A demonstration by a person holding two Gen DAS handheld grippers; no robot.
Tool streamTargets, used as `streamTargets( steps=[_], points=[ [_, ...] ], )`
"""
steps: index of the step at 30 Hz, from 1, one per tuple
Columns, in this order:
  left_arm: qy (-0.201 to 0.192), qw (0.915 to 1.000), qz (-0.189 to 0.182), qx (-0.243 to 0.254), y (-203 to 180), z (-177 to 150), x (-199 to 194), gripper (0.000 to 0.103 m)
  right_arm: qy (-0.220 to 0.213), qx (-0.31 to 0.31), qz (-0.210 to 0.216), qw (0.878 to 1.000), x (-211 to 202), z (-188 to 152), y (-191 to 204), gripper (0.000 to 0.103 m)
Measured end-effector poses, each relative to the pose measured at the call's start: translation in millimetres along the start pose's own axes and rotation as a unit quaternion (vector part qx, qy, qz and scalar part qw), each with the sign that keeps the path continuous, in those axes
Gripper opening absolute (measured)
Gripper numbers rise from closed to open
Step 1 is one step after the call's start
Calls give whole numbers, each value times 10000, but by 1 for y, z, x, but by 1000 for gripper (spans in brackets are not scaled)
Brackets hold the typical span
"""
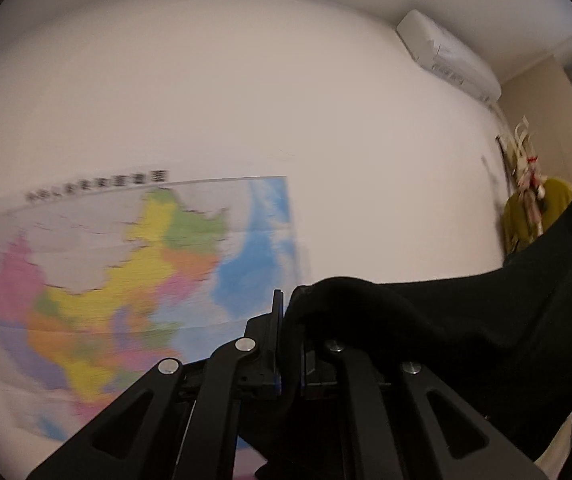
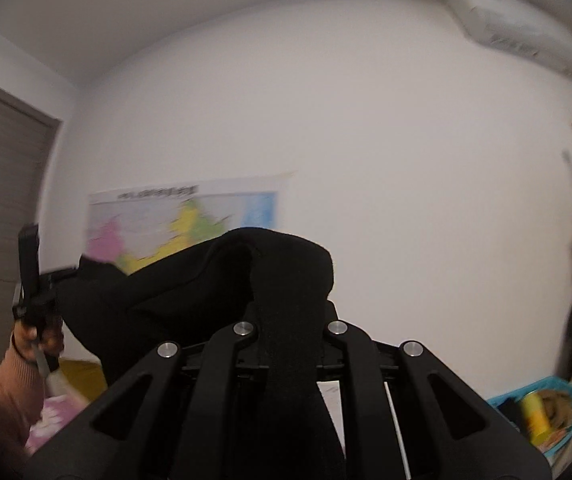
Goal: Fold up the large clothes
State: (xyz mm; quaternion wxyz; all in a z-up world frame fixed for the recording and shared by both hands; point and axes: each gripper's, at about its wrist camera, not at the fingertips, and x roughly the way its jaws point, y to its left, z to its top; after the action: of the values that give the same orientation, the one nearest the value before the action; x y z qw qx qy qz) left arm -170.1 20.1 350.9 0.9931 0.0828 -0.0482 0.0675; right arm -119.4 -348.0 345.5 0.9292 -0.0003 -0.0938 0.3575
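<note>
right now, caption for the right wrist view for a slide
Right tool shut on a black garment stretched toward the left tool, wall map behind.

On the white wall (image 1: 326,128) before me: a coloured map (image 1: 125,272), low and left; an air conditioner (image 1: 450,56), high and right of the map; a brown door (image 2: 1,184), left of it; a blue basket (image 2: 542,412), far lower right.

A white wall (image 1: 245,100) carries a colourful map poster (image 1: 125,272) and, high near the right corner, a white air conditioner (image 1: 450,56), while a brown door (image 2: 1,184) stands at the left and a blue basket (image 2: 542,412) sits low right.
</note>
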Motion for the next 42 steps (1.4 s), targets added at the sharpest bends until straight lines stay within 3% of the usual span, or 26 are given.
streamTargets(
  steps=[5, 7, 10, 13, 15, 16, 19, 22, 26, 28, 29, 31, 33, 35, 36, 38, 42],
  points=[
    [322, 9958, 623, 587, 8, -23, -53, 4, 169, 119, 738, 9971, 0, -23, 31, 7],
    [674, 9936, 629, 646, 8, -41, -43, 4, 433, 254, 858, 9950, 19, -41, 30, 7],
    [1562, 9856, 421, 486, 16, -84, 3, 4, 972, 656, 969, 9884, 71, -88, 15, 7],
    [2468, 9677, 380, 347, 22, -150, 65, 4, 1513, 999, 1008, 9782, 122, -136, 0, 7],
    [3024, 9523, 356, 178, 27, -205, 109, 4, 1996, 1175, 904, 9686, 163, -184, -10, 7],
    [3383, 9402, 388, 85, 30, -241, 135, 3, 2246, 1256, 889, 9622, 184, -209, -15, 7],
    [4063, 9129, 345, -204, 34, -316, 182, 3, 3041, 1562, 748, 9368, 243, -288, -30, 7],
    [4615, 8862, 276, -313, 33, -380, 221, 3, 3888, 1833, 470, 9017, 294, -367, -41, 7],
    [5013, 8631, 148, -597, 46, -414, 260, 3, 4242, 2364, 97, 8741, 331, -409, -68, 7],
    [5184, 8518, 51, -754, 55, -421, 279, 15, 4422, 2620, -27, 8578, 348, -424, -85, 9],
    [5267, 8464, 210, -754, 63, -425, 293, 22, 4574, 2699, -241, 8470, 355, -434, -94, 15],
    [5403, 8366, 278, -862, 70, -433, 310, 47, 4900, 2917, -603, 8193, 367, -461, -109, 29],
    [5722, 8107, 462, -1152, 84, -451, 333, 47, 5163, 3134, -1032, 7903, 374, -489, -122, 40],
    [5893, 7962, 481, -1284, 91, -463, 344, 47, 5273, 3192, -1258, 7773, 371, -501, -129, 46],
    [5927, 7943, 484, -1240, 92, -468, 345, 47, 5182, 3195, -1276, 7830, 366, -500, -131, 46],
    [5864, 8004, 483, -1150, 94, -470, 341, 48, 5003, 3049, -1193, 8016, 360, -488, -128, 52],
    [5517, 8289, 154, -912, 92, -454, 313, 57, 4800, 2547, -806, 8356, 333, -450, -111, 58]
  ],
)
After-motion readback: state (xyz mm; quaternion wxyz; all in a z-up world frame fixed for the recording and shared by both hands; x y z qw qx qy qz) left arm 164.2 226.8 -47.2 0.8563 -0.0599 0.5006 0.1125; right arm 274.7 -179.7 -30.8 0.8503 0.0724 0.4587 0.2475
